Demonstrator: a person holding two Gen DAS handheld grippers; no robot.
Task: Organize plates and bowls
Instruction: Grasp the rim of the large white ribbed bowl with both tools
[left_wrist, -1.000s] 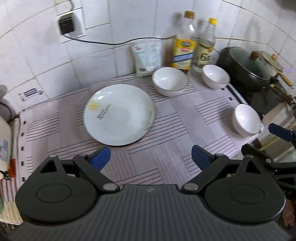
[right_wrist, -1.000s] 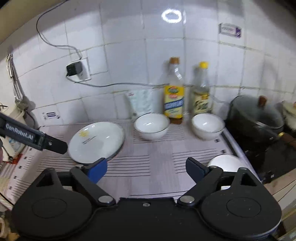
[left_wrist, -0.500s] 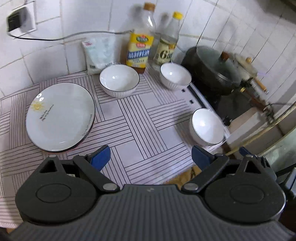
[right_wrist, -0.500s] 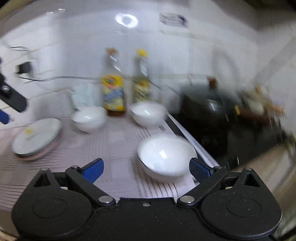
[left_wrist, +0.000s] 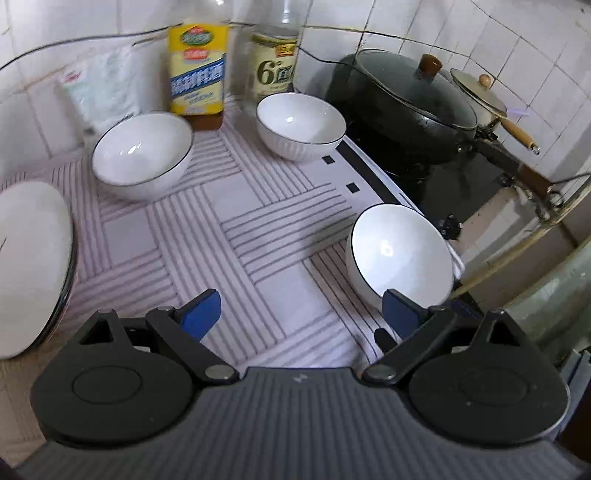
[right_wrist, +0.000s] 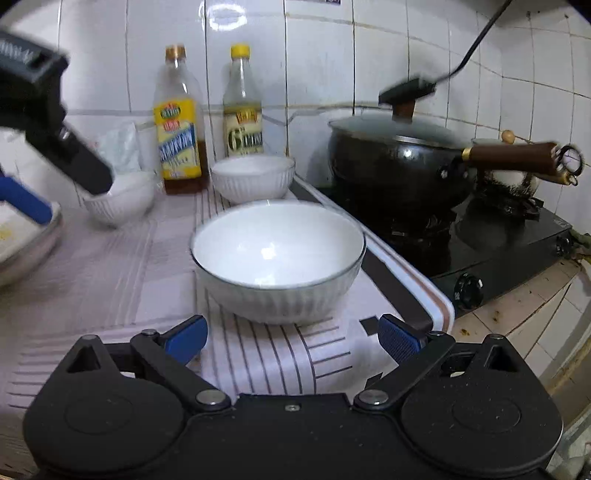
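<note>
Three white bowls with dark rims stand on a striped mat. The near bowl (left_wrist: 400, 254) (right_wrist: 279, 254) sits at the mat's right front corner, just ahead of my open, empty right gripper (right_wrist: 291, 338). The left bowl (left_wrist: 142, 155) (right_wrist: 120, 201) and the back bowl (left_wrist: 301, 125) (right_wrist: 253, 177) stand by the bottles. A white plate (left_wrist: 31, 258) (right_wrist: 26, 236) lies at the left. My left gripper (left_wrist: 301, 312) is open and empty above the mat, its right finger beside the near bowl; it also shows in the right wrist view (right_wrist: 55, 147).
Two bottles (left_wrist: 197, 70) (left_wrist: 275, 59) and a white bag (left_wrist: 99, 88) stand against the tiled wall. A black lidded pot (left_wrist: 406, 107) (right_wrist: 399, 158) with a wooden handle sits on a gas stove (right_wrist: 495, 243) right of the mat. The counter edge runs close to the near bowl.
Both grippers moved right and closer to the near bowl. The left view swung away from the plate. The right gripper dropped lower, with the bowl now centred before its fingers.
</note>
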